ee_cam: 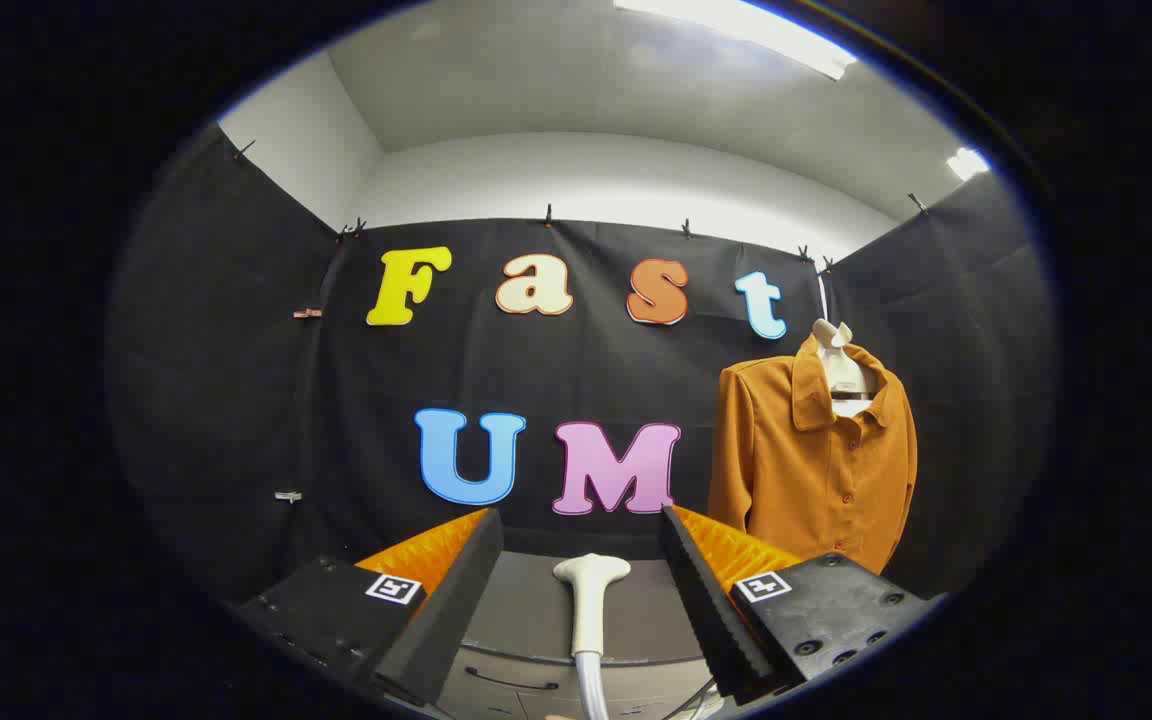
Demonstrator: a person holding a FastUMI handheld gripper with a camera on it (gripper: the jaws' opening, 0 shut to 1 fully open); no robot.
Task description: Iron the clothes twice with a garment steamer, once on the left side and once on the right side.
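Observation:
An orange-brown buttoned shirt (816, 465) hangs on a white hanger (841, 365) against the black wall, beyond my right finger and off to the right. A white garment steamer head (590, 600) lies on a grey surface (521, 605), its handle and hose (591, 690) running back toward me. It sits low between my two fingers, apart from both pads. My gripper (581, 525) is open, with the left finger (446, 600) and the right finger (711, 600) spread wide on either side of the steamer.
The grey surface looks like the top of a cabinet with a drawer handle (511, 680) at its front. Black cloth walls close in the booth on the left, back and right. A thin cable (696, 695) runs by my right finger.

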